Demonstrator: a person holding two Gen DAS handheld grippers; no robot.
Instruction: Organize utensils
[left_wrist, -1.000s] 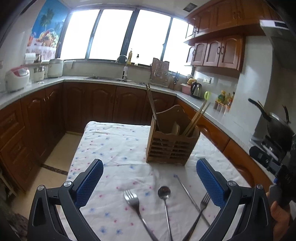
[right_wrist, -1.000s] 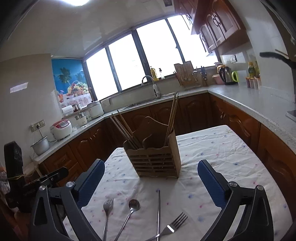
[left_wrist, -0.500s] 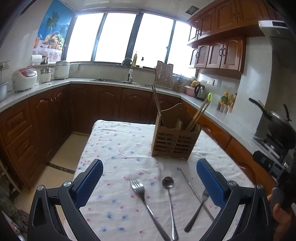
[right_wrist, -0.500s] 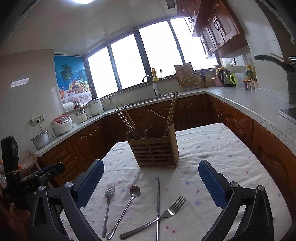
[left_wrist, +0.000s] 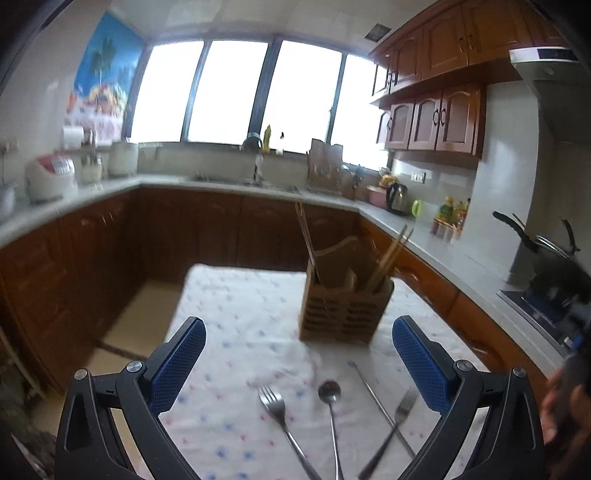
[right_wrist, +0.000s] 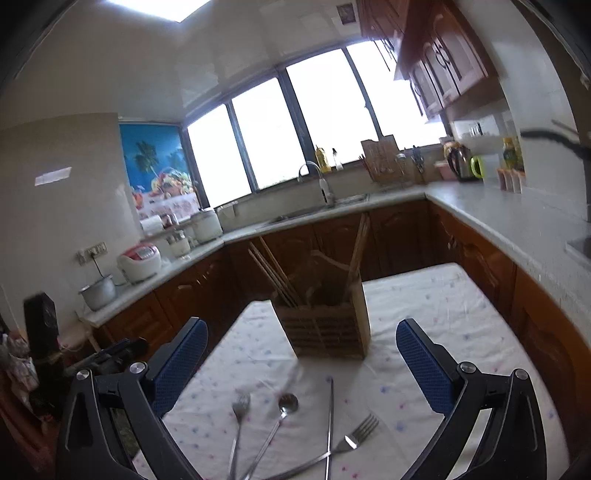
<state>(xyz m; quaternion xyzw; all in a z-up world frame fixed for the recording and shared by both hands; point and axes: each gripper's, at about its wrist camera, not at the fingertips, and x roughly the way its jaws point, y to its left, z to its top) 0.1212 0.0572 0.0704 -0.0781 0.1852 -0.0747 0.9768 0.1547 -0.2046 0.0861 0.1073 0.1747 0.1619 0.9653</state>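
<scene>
Above blurred cutlery (left_wrist: 330, 413), both grippers (left_wrist: 299, 358) (right_wrist: 302, 360) gape, seemingly empty.

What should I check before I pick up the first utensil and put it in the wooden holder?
1. Left hand-held gripper open and holding nothing: ok.
2. Right hand-held gripper open and holding nothing: ok.
3. Holder upright on the table: ok.
4. Room in the holder among the chopsticks: cannot tell.
5. Left fork and spoon lie separate: ok.
6. Right fork free of the metal rod: not ok, they cross.
</scene>
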